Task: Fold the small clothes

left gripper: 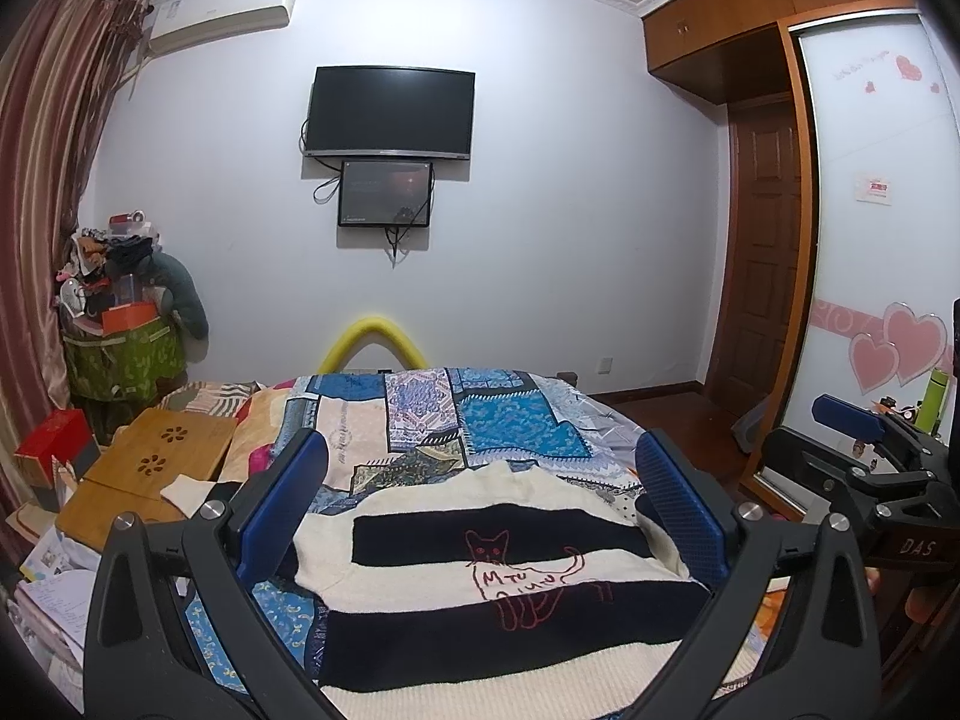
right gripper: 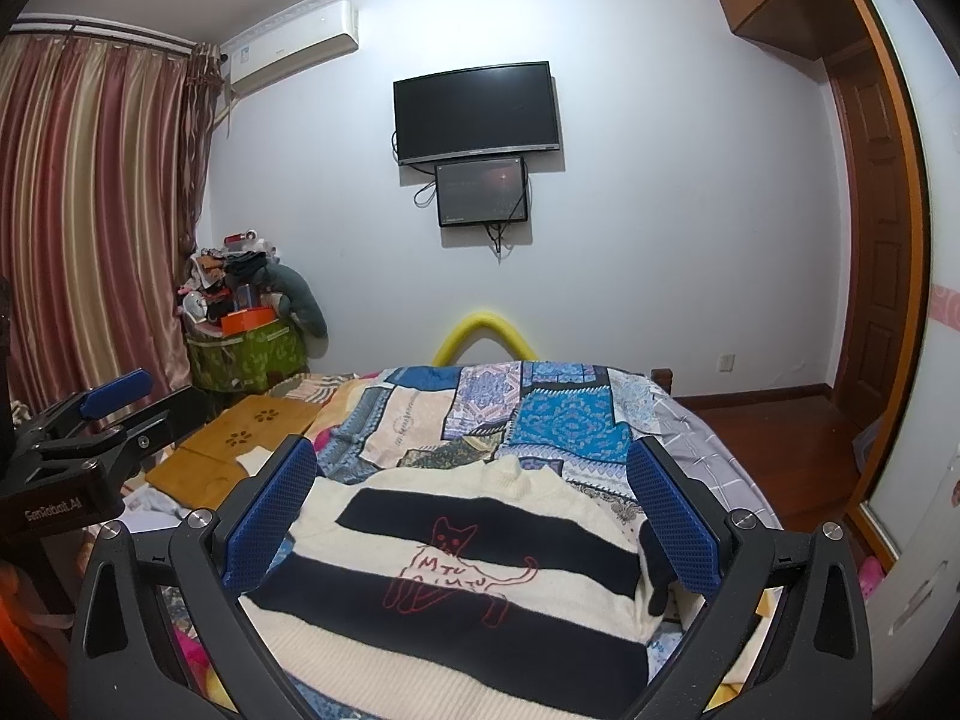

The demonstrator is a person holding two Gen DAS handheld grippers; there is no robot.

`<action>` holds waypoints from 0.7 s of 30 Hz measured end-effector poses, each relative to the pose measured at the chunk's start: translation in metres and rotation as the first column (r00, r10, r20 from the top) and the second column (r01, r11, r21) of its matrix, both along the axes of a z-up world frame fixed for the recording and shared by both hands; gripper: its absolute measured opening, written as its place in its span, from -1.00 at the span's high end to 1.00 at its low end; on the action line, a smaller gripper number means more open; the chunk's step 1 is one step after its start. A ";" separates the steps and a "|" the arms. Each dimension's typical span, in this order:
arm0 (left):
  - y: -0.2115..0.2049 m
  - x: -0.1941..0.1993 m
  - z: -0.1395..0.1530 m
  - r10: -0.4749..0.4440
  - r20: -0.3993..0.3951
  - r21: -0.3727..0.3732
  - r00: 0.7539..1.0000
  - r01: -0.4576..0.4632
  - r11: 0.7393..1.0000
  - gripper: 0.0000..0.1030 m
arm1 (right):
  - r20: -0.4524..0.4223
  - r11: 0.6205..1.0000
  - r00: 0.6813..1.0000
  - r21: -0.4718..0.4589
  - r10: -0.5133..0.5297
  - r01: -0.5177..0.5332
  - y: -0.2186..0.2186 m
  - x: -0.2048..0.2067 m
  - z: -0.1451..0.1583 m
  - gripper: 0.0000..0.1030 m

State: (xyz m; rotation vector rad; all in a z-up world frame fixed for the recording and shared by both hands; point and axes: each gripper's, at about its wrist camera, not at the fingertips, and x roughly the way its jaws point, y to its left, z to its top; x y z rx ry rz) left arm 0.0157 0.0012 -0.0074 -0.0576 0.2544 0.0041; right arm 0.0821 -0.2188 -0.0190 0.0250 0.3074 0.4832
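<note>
A cream and navy striped knit sweater with a red outlined cat (left gripper: 510,576) lies spread on the patchwork quilt (left gripper: 456,420) of the bed, flat so its edges can be reached. The left gripper (left gripper: 486,510) and right gripper (right gripper: 480,522) hover above it, both spread wide and empty, likely poised for a first fold.

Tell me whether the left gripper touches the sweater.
Cannot tell. In the left wrist view the open left gripper frames the sweater, but no gap or contact shows plainly.
</note>
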 end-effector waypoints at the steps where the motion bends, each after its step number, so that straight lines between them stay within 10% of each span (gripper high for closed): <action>1: 0.002 0.002 0.000 0.001 -0.004 -0.005 1.000 -0.002 1.000 -1.00 | 0.000 1.000 1.000 -0.006 0.001 -0.001 0.000 0.002 0.000 -1.00; 21: 0.089 0.097 -0.035 0.164 -0.143 -0.025 0.976 -0.169 0.985 -1.00 | -0.111 0.995 0.994 -0.098 -0.005 -0.006 0.025 0.075 -0.026 -1.00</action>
